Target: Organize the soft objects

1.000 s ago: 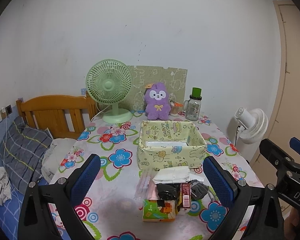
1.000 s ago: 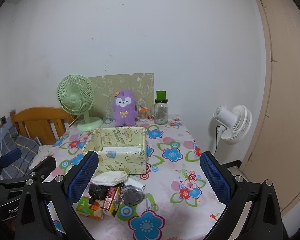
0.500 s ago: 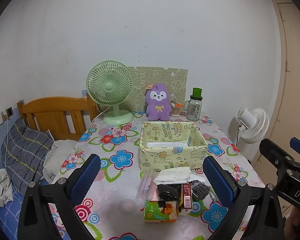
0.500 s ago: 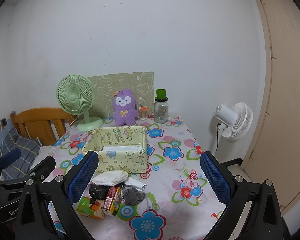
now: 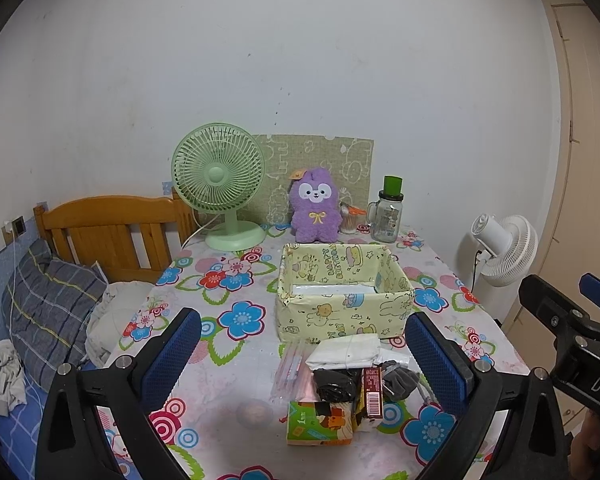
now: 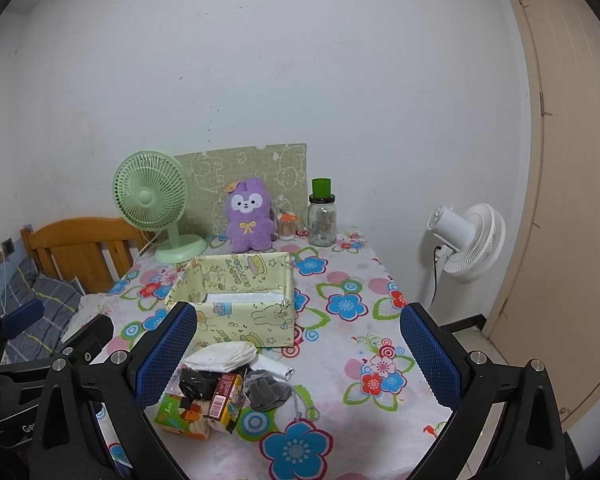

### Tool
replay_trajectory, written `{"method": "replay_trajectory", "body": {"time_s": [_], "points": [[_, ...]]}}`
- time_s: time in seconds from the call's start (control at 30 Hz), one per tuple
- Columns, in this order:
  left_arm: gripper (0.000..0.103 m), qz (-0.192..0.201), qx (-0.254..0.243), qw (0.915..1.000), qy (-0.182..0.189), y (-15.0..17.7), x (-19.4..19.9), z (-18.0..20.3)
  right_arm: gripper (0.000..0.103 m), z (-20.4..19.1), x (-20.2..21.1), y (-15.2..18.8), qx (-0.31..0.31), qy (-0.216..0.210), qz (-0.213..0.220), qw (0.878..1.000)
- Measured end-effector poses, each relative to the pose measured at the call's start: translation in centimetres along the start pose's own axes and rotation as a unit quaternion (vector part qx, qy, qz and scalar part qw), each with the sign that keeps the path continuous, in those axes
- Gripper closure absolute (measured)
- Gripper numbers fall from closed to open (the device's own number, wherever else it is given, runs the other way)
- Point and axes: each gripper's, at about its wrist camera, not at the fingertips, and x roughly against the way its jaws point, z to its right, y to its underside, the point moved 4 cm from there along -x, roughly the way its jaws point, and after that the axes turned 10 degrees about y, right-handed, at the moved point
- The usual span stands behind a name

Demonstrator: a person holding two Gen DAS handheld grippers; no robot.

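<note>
A pile of small things lies near the table's front edge: a white cloth, a black soft item, a grey pouch, a red packet and a green tissue pack. Behind the pile stands an open yellow cartoon-print box. My left gripper is open above the table, with the pile between its fingers in view. My right gripper is open and empty, held further right. The pile and the box also show in the right wrist view.
A purple plush, a green desk fan, a glass jar with a green lid and a small cup stand along the wall. A wooden bed headboard is left of the table, a white floor fan to the right.
Both grippers have lifted or tilted slightly, so the table scene sits a little lower in view. Nothing on the table has moved.
</note>
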Motion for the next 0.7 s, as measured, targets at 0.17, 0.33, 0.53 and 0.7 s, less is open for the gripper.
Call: {"method": "replay_trajectory", "body": {"time_s": [0.17,0.33,0.53,0.7], "points": [[0.001,0.001,-0.003,1.0000,0.001,-0.10,0.06,0.16,0.001,0.10,-0.02,-0.03,-0.002,0.000,0.001,1.000],[0.001,0.002,-0.008,1.0000,0.002,-0.04,0.15,0.38,0.001,0.24,0.12,-0.04,-0.003,-0.001,0.002,1.000],[0.001,0.004,-0.013,0.9999,0.002,0.05,0.19,0.75,0.001,0.20,0.11,-0.10,-0.003,-0.003,0.001,1.000],[0.001,0.004,-0.013,0.9999,0.002,0.08,0.20,0.79,0.001,0.19,0.10,-0.03,-0.003,-0.003,0.002,1.000]]}}
